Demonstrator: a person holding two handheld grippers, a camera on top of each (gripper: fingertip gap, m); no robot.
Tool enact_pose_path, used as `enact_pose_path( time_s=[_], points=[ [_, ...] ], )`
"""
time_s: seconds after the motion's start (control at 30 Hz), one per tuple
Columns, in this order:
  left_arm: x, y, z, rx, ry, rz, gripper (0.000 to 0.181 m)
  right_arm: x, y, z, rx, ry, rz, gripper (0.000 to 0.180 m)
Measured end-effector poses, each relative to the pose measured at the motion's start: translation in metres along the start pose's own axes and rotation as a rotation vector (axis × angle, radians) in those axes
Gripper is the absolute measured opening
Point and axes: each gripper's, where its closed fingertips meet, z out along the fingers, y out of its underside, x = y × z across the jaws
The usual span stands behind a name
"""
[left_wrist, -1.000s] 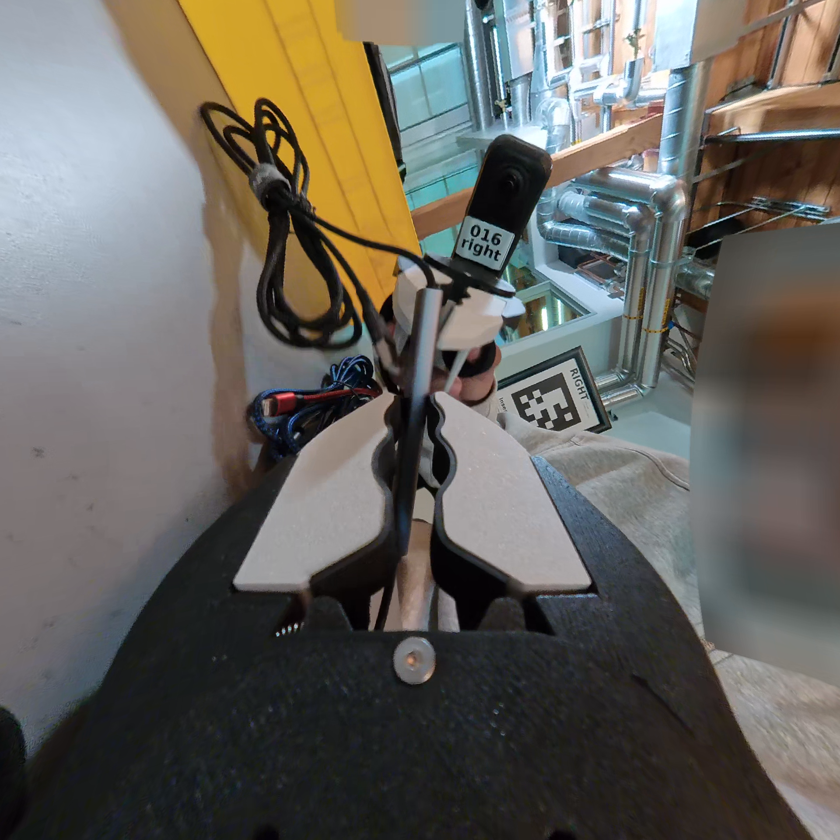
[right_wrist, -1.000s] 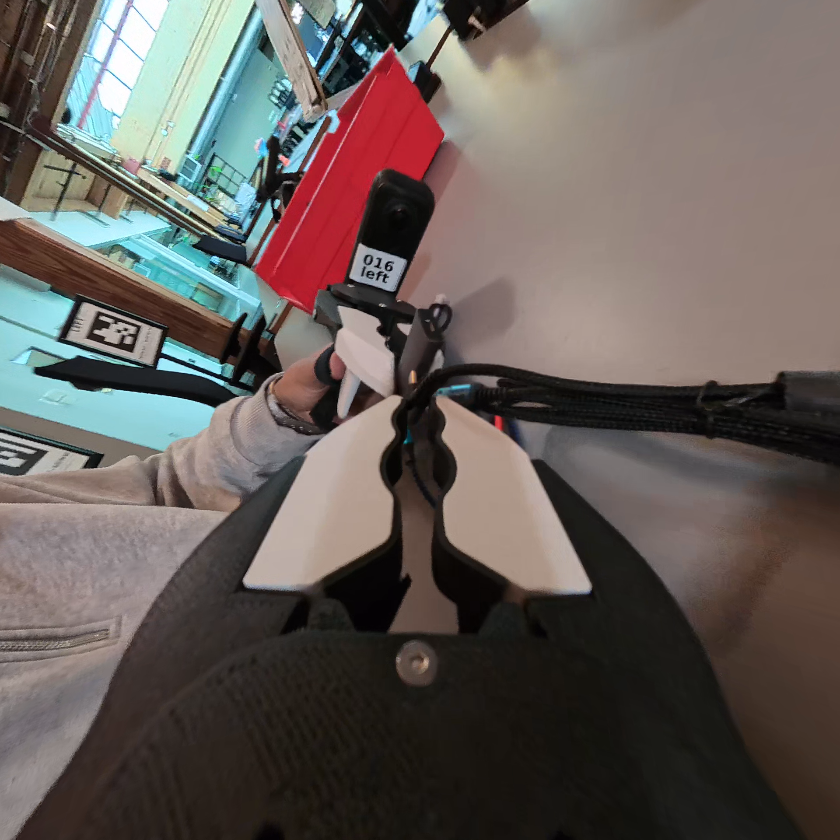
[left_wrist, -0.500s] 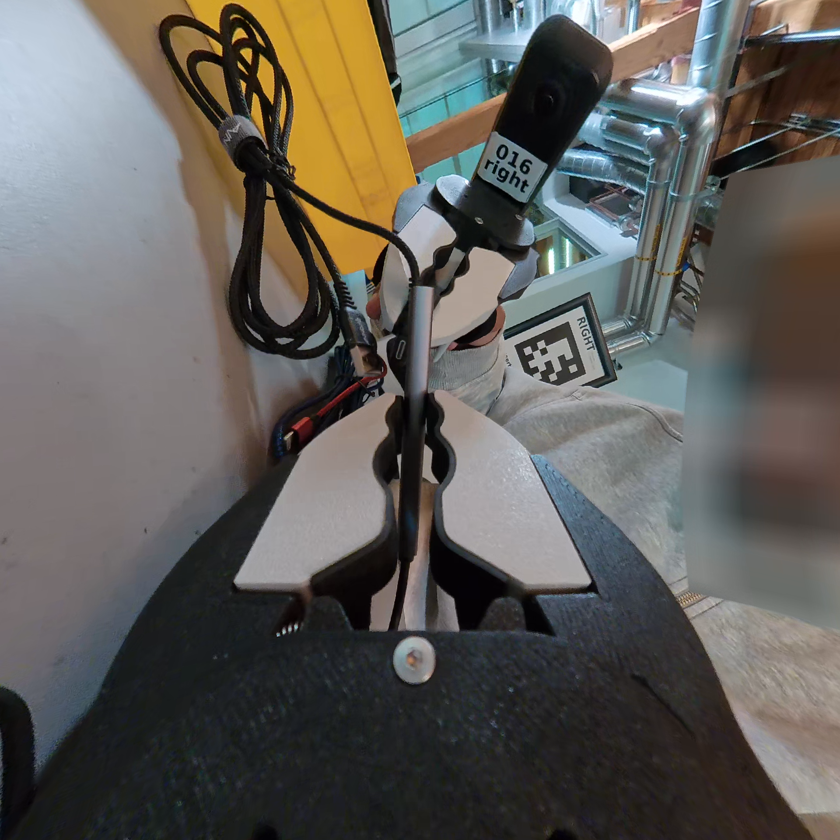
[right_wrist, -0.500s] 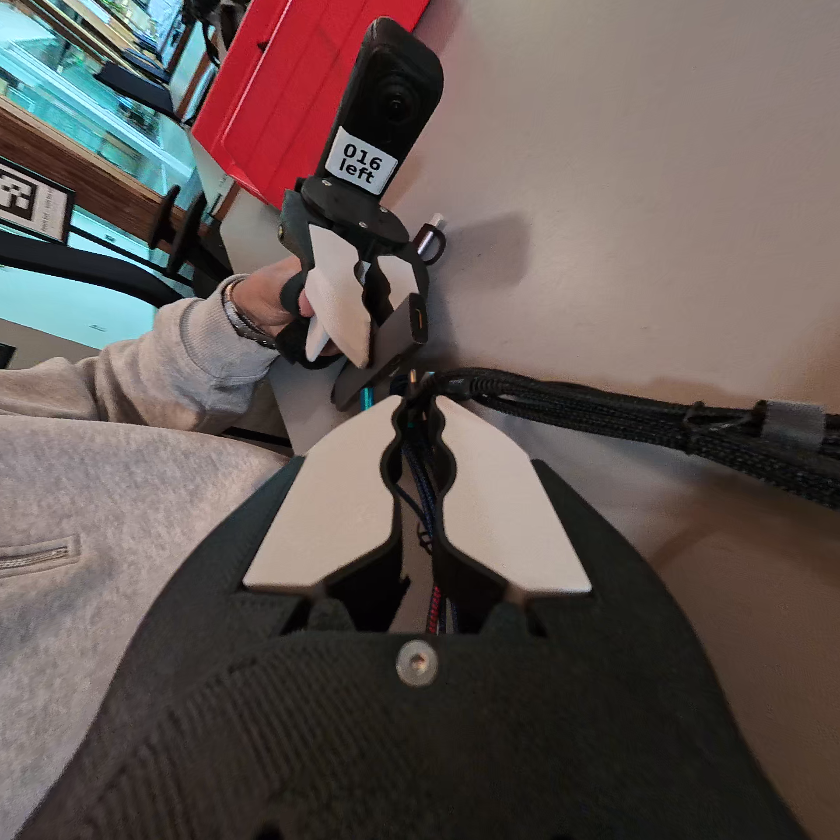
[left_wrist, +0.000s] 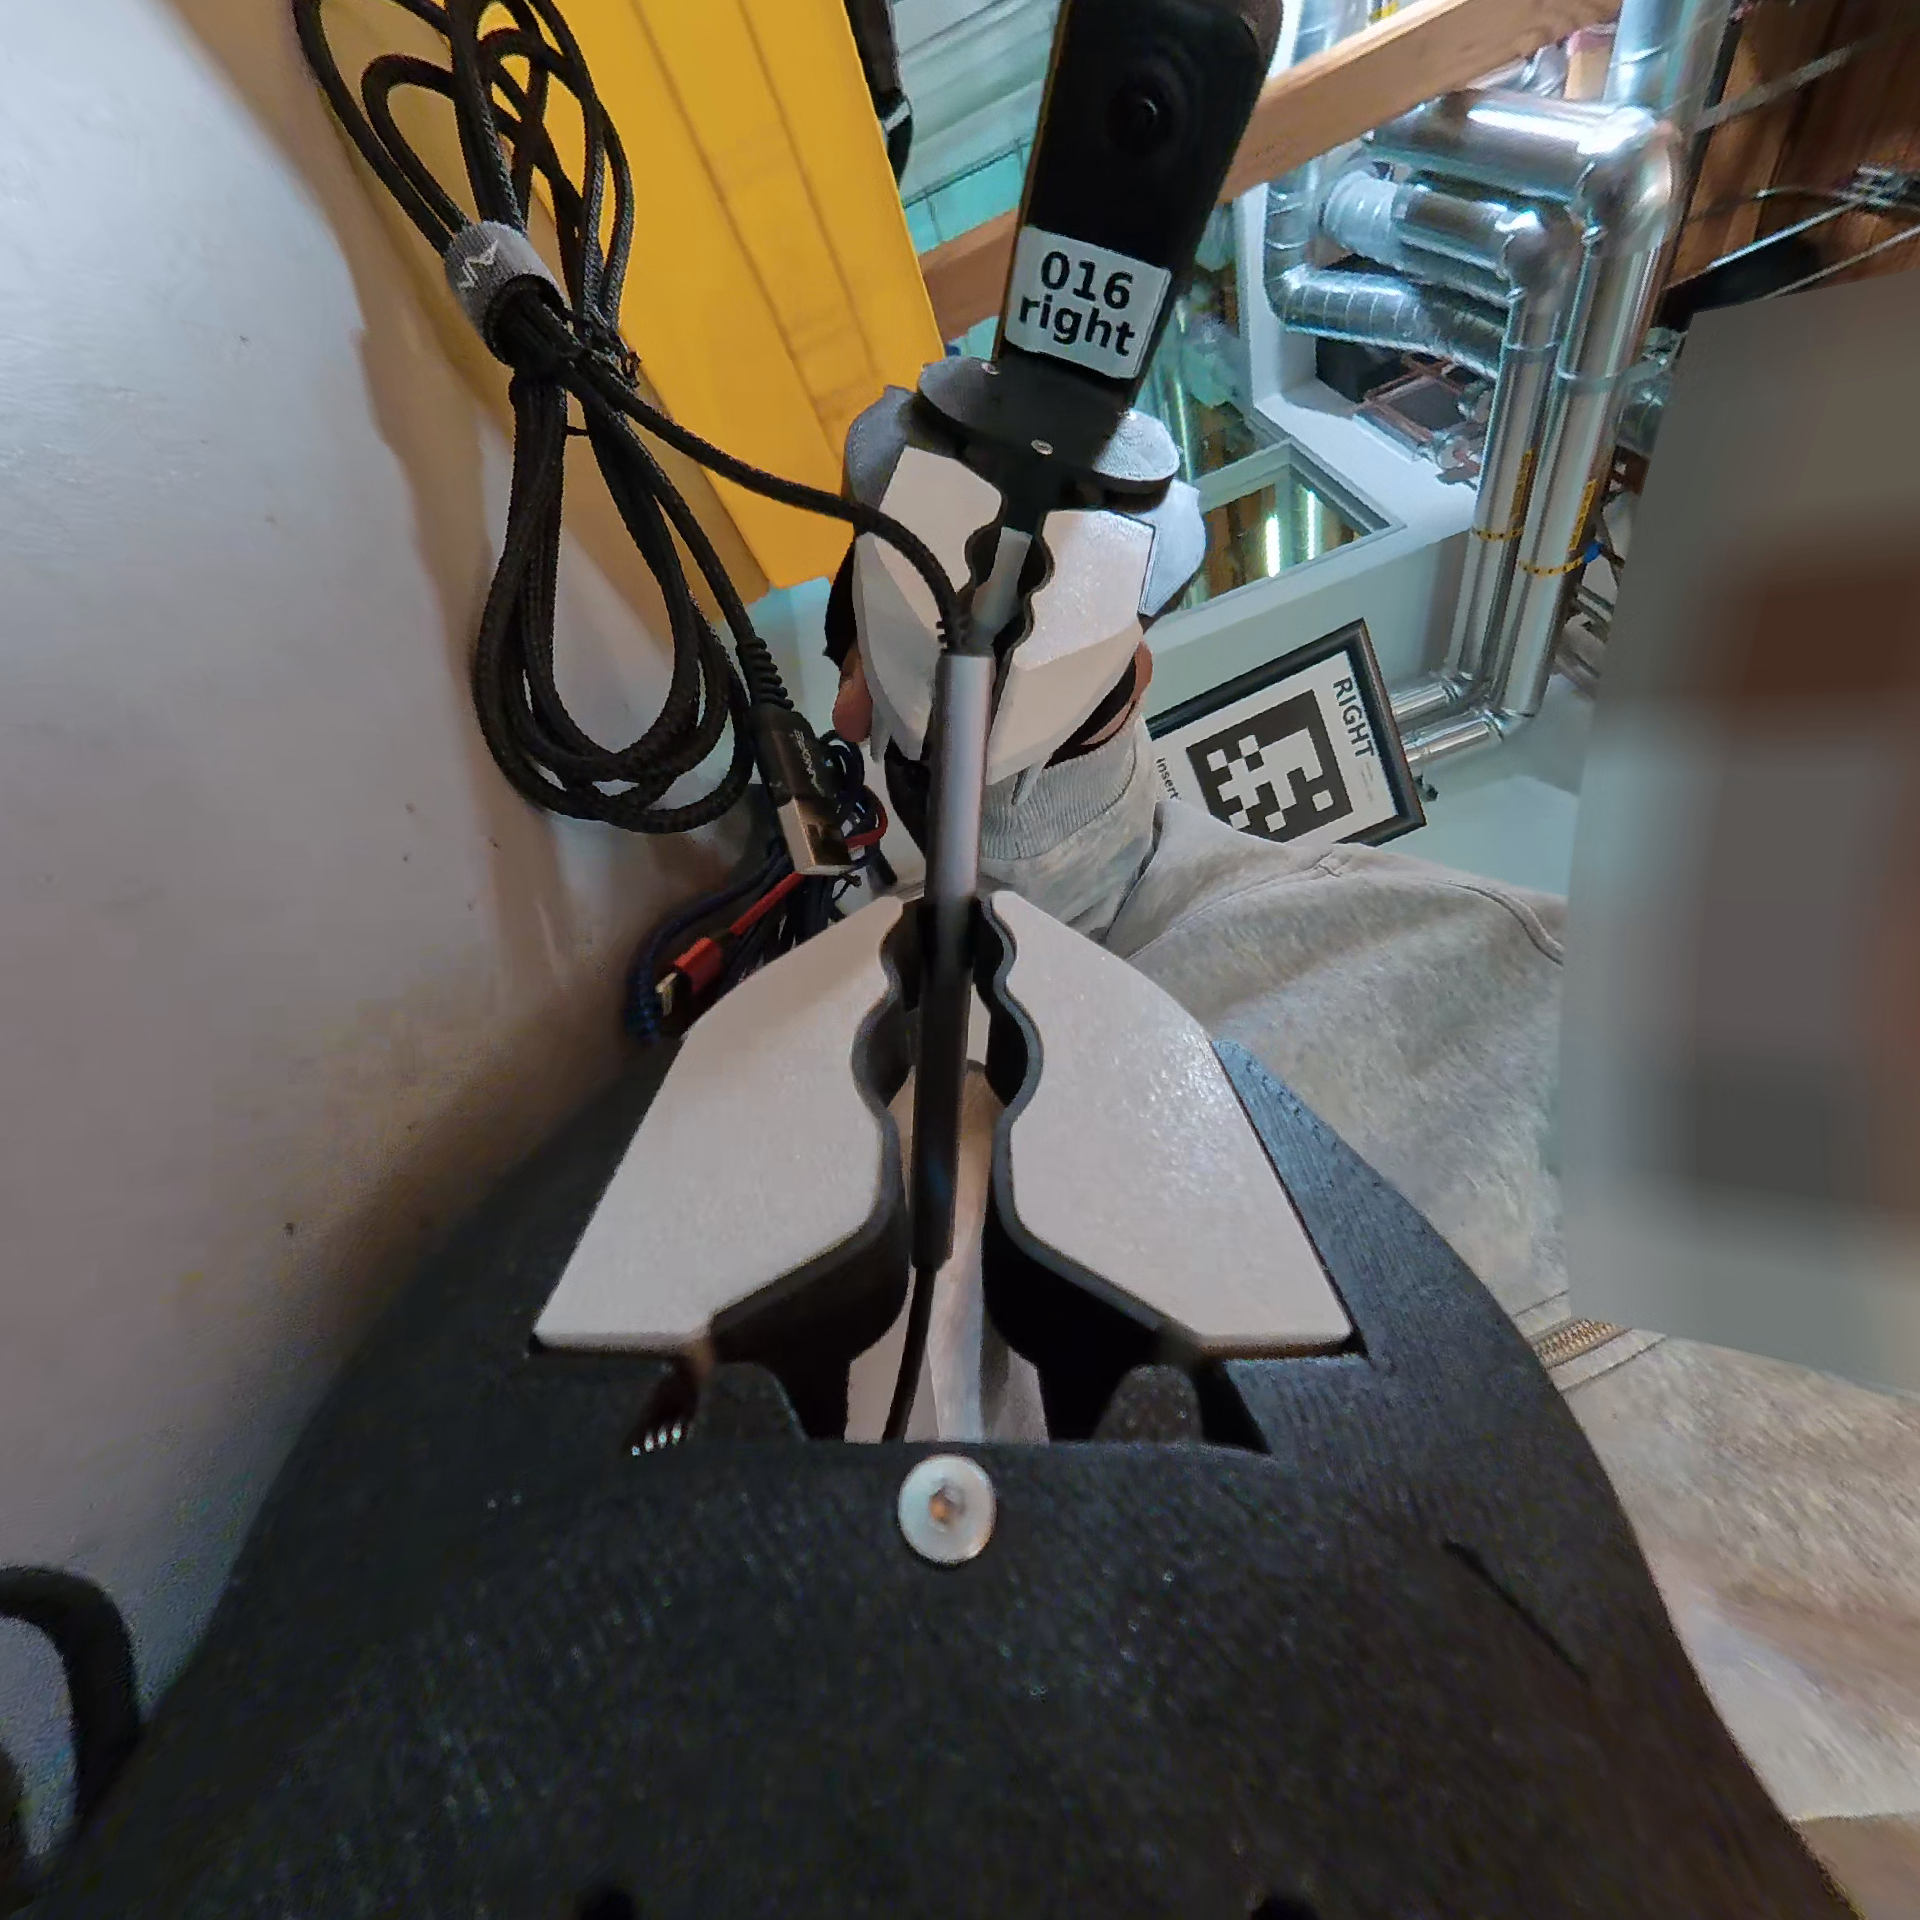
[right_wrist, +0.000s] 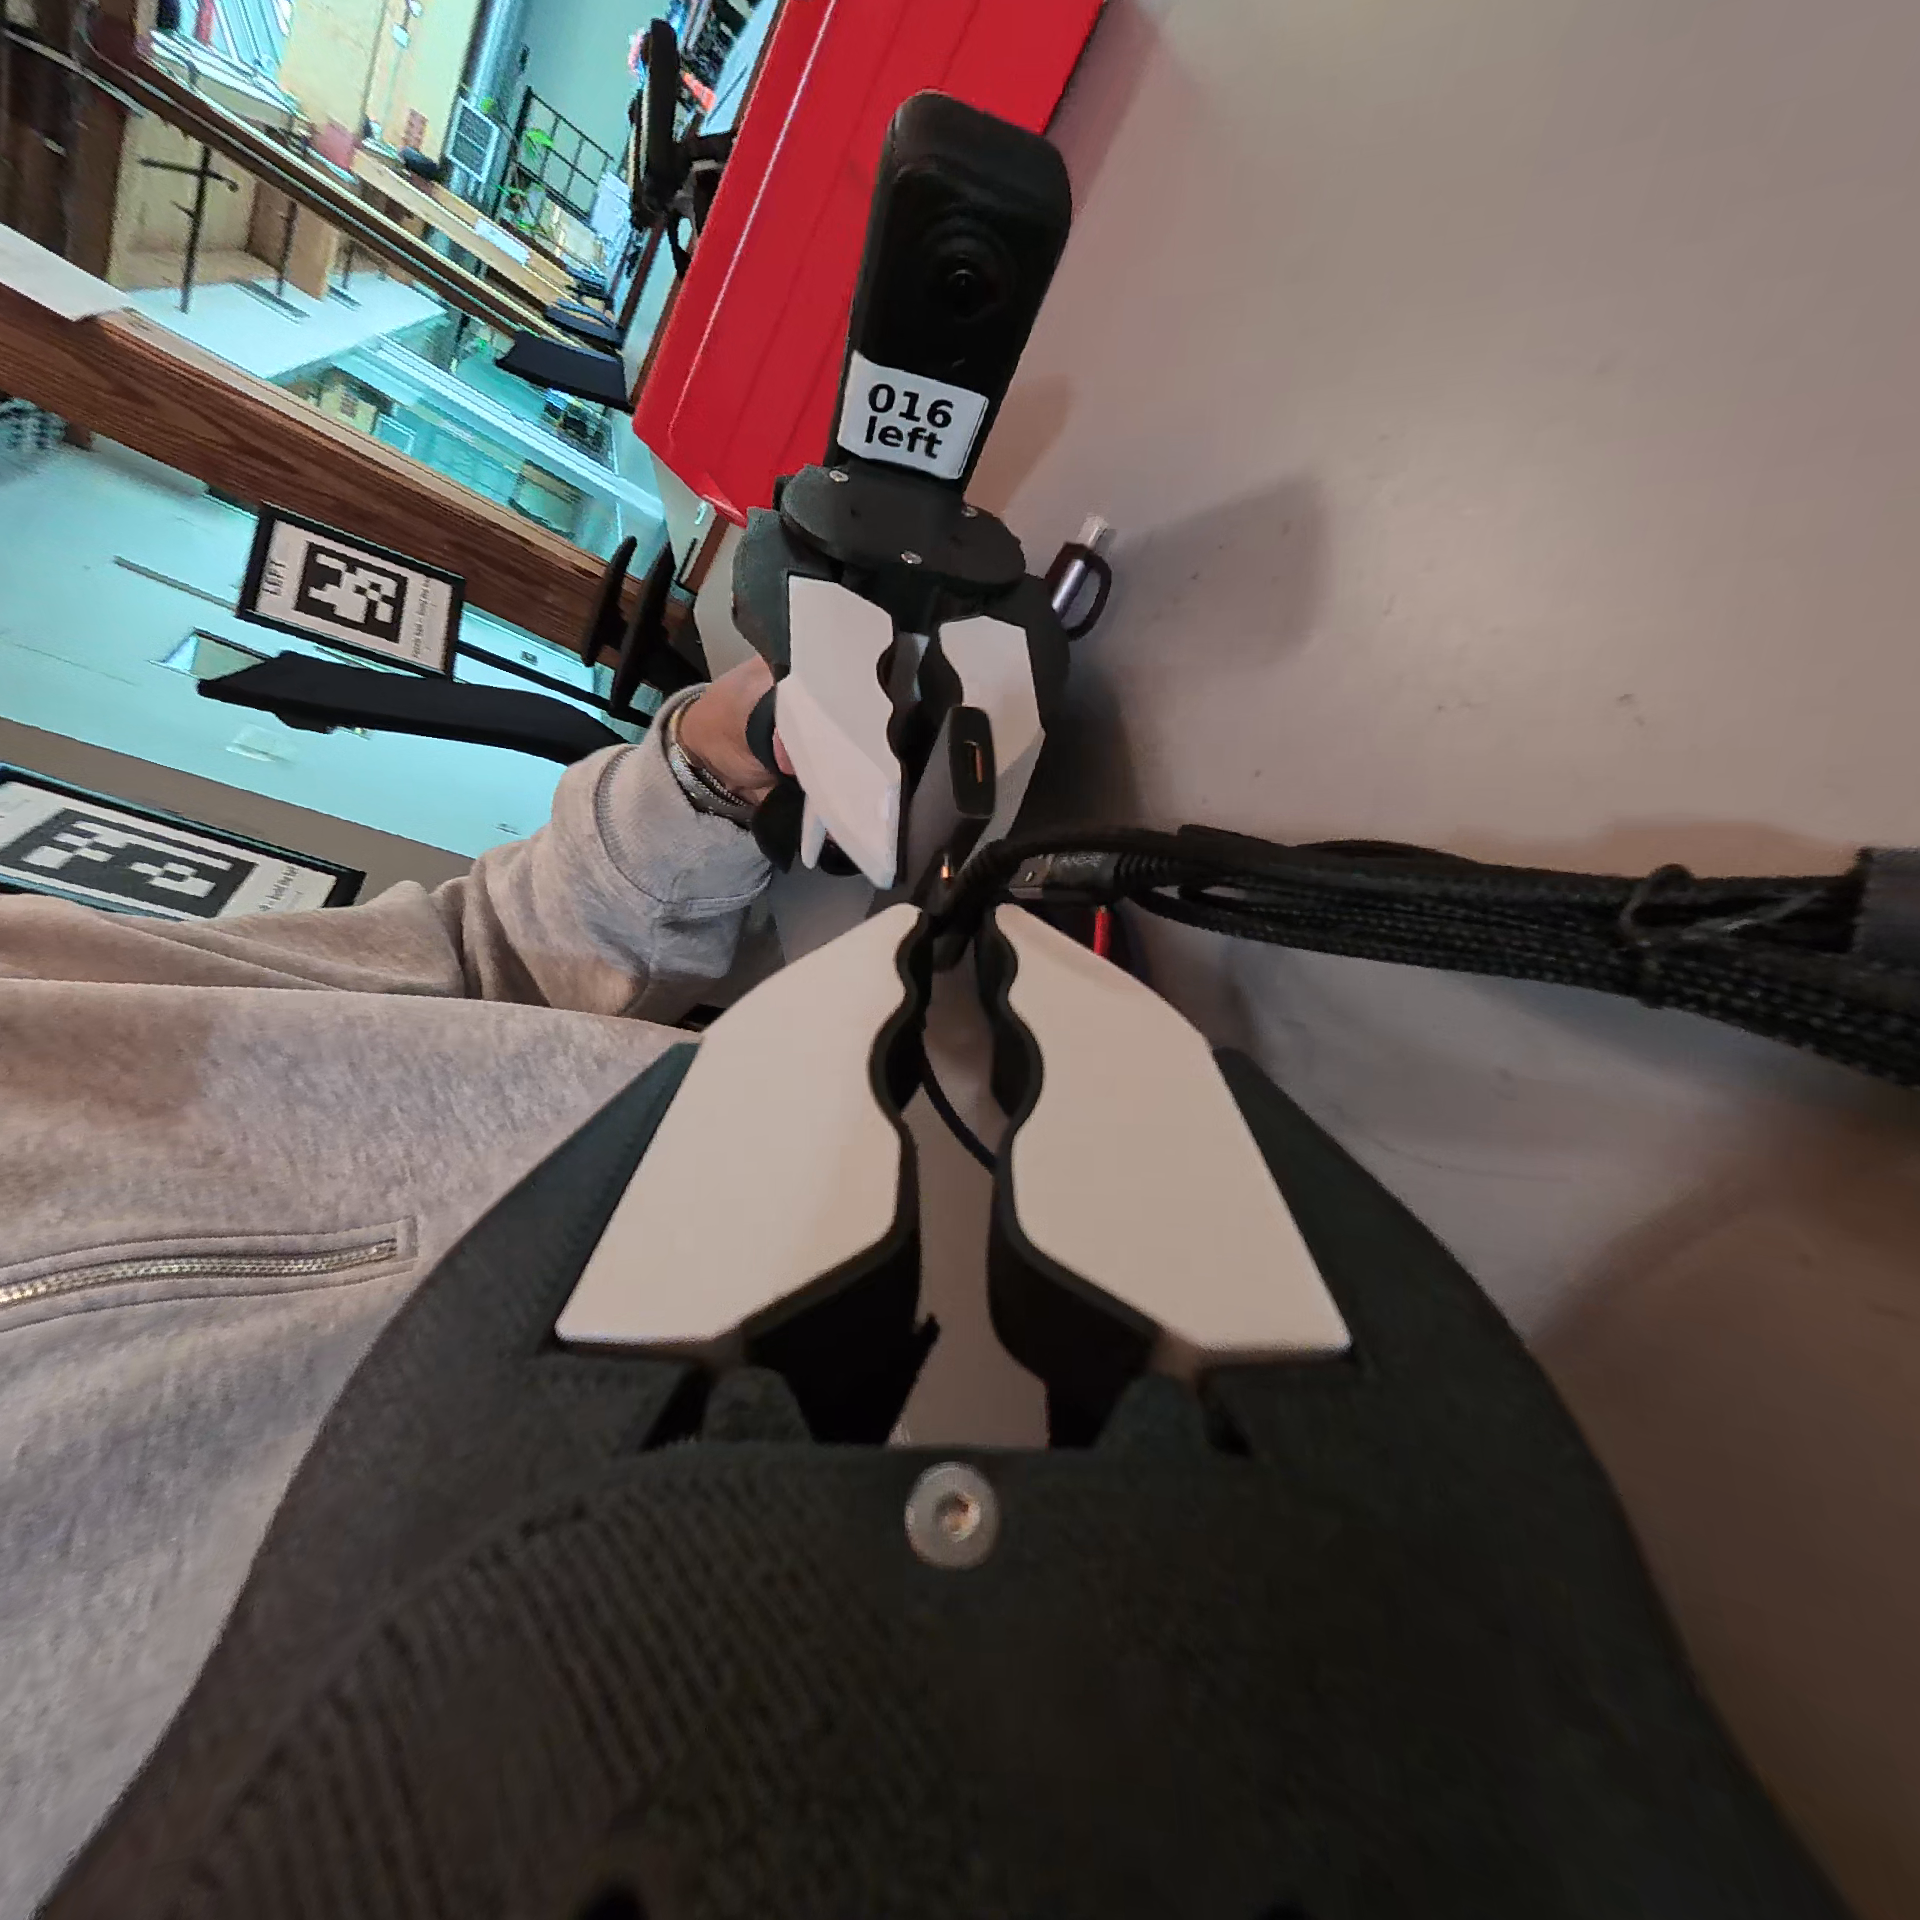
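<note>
Left hand-held gripper (left_wrist: 943, 914) closed on a slim grey adapter (left_wrist: 961, 769), edge-on between the white fingers (left_wrist: 769, 1132), a thin black lead trailing back from it through the gap. Right hand-held gripper (right_wrist: 954, 920) pinched nearly shut on the black braided cable (right_wrist: 1351, 914) just behind its metal plug (right_wrist: 1039, 883), with the plug's tip held just beside the grey adapter's end port (right_wrist: 975, 769); whether touching or apart, cannot tell. Seen from the left wrist view, right hand-held gripper (left_wrist: 1003, 603) facing back, tips meeting the far end of the adapter. Cable bundled in loops with a grey strap (left_wrist: 488, 281), lying against the pale tabletop (left_wrist: 208, 727). Near the tips, a tangle of red and blue cables (left_wrist: 727, 935) and a loose USB plug (left_wrist: 810, 821). Yellow panel (left_wrist: 769, 208) and red panel (right_wrist: 831, 208) standing at the tabletop's edges. Grey sleeve (right_wrist: 416, 935) of a person behind both tools.
</note>
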Motion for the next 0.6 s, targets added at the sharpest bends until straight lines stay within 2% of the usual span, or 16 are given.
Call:
enact_pose_path(
  time_s=[0.3,0.47,0.6],
  points=[
    [0.002,-0.001,-0.001,0.011,0.018,0.003,0.010,-0.002,-0.002,0.004,0.033,-0.043,-0.001,0.008],
    [0.002,-0.009,-0.005,0.072,0.021,0.005,0.016,-0.002,0.001,0.008,0.021,-0.035,-0.020,0.008],
    [0.002,-0.009,-0.005,0.075,0.012,0.018,0.009,-0.003,0.001,0.010,0.023,-0.030,-0.032,0.008]
  ],
)
